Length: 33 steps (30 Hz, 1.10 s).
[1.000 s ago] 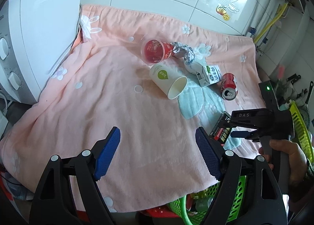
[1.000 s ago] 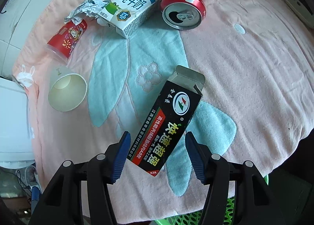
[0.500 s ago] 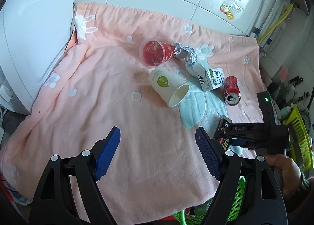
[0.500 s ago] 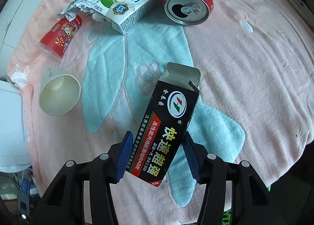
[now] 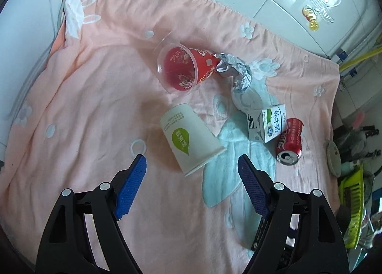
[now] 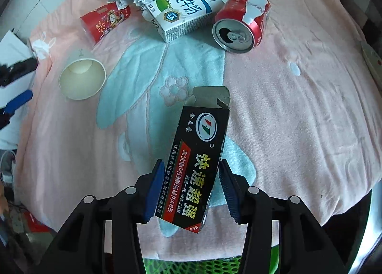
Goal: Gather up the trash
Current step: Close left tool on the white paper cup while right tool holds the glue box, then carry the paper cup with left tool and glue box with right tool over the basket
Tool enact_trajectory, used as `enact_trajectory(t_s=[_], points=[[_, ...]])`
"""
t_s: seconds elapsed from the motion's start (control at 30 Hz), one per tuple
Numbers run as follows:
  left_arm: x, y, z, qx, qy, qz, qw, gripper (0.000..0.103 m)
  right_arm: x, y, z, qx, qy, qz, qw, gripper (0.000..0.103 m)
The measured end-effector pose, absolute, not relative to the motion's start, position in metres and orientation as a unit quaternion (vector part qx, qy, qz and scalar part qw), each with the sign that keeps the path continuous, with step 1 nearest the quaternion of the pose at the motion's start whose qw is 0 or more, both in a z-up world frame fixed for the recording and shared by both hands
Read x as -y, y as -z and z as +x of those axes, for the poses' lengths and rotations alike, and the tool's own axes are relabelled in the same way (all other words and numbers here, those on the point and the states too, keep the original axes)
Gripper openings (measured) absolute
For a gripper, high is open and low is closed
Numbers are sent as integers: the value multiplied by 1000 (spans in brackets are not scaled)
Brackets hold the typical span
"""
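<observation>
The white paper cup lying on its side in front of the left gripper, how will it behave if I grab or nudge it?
The white paper cup looks empty, so probably very light. Lying on its side, it would likely roll in a curve if nudged. Its thin open rim may crush under the left gripper.

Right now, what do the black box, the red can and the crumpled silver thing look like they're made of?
Black box: thin printed cardboard with a glossy face; its open end flap shows a dull grey inside.
Red can: metal, probably aluminium, with a shiny silver pull-tab top and a dented wall.
Crumpled silver thing: looks like foil or a foil-lined wrapper, holding sharp, bright creases.
</observation>
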<state>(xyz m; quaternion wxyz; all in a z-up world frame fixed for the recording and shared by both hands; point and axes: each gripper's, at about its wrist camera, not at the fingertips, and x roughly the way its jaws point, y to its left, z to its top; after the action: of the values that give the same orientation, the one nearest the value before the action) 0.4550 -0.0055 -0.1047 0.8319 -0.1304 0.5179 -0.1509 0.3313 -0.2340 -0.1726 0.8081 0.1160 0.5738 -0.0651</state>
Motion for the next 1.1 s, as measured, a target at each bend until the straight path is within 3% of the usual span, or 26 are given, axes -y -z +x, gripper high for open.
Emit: enact_trajectory(t_s=[0.43,0.5,0.93,0.97,1.0,1.1], points=[[22,159,503,-585,120,-180,781,77,232,153,306,-555,49,86,826,44],[23,160,502,-581,138,-197,778,63,234,151,300,-554,47,84,827,44],[28,136,467,-544,169,-171,804,41,238,133,263,-530,35,77,844,44],[28,135,463,-543,175,-174,802,21,239,132,260,-529,34,79,844,44],[27,133,461,-541,182,-179,801,12,239,131,258,-527,32,79,845,44],[29,131,455,-542,191,-176,799,12,239,129,256,-526,32,77,847,44]])
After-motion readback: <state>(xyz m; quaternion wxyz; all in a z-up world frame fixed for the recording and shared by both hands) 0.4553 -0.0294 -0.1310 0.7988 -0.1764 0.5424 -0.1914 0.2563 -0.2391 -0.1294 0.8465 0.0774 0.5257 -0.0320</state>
